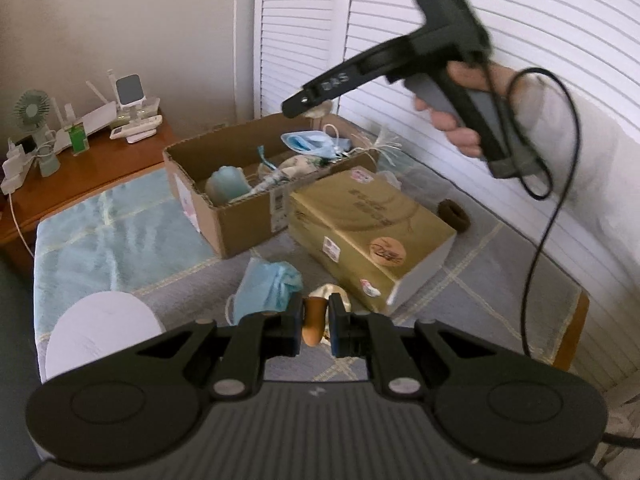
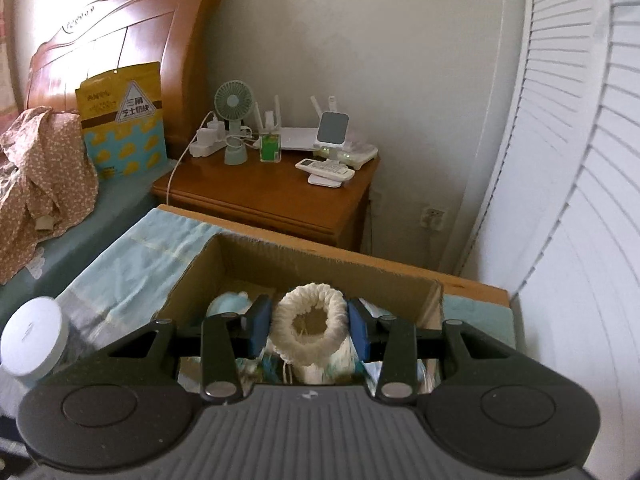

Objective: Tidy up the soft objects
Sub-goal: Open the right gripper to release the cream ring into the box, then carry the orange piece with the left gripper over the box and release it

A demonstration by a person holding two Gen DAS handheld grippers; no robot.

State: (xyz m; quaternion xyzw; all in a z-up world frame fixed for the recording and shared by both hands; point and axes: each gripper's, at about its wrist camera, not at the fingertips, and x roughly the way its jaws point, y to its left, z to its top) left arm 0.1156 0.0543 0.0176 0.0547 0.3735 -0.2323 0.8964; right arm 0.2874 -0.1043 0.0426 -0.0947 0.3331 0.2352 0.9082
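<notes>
The right gripper [image 2: 308, 330] pinches a cream crocheted ring [image 2: 311, 322] between both pads, above the open cardboard box [image 2: 320, 260]; the left gripper [image 1: 315, 326] is closed on a small tan-and-gold soft thing [image 1: 316, 322]

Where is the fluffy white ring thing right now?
In the right wrist view the white ring sits squeezed between the right tongs, held above the open cardboard box, in front of the wooden nightstand.
</notes>
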